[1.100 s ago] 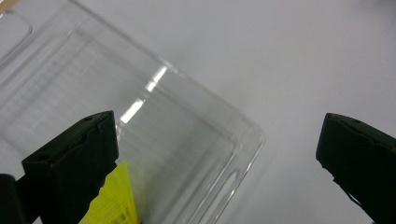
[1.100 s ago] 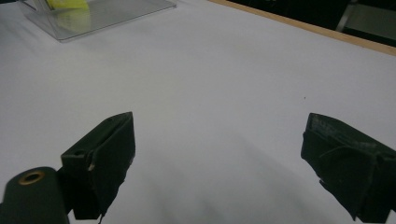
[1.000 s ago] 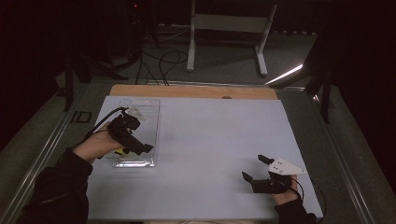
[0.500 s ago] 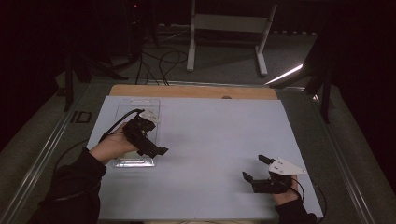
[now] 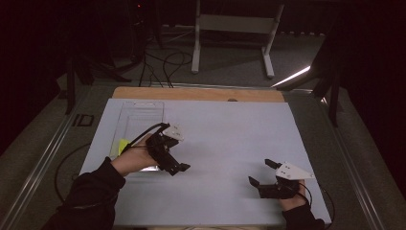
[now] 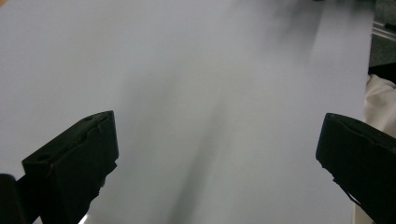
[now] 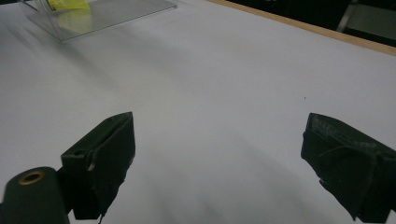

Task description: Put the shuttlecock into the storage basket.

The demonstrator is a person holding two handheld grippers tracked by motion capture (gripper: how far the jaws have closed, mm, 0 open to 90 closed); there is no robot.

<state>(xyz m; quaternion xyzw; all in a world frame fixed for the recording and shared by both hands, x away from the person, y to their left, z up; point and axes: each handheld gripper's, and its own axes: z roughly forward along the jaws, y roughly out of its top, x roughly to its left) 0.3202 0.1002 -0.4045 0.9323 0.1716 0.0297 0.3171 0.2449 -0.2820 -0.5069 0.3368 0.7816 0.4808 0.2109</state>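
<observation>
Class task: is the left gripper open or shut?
Open: the left gripper shows its two black jaws wide apart with bare white table sheet between.

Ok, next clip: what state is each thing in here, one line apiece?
left gripper: open, nothing between the jaws, beside the tray.
right gripper: open, nothing between the jaws, near the table's front right.
clear tray: flat on the white sheet, open-topped.
yellow item: lying inside the tray.

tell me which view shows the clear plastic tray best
The high view: the clear plastic tray lies whole at the table's left side, a yellow item inside, its near end partly hidden by the left gripper. The right gripper view catches it far off at the top edge, cropped. The left gripper view faces bare white surface.
</observation>
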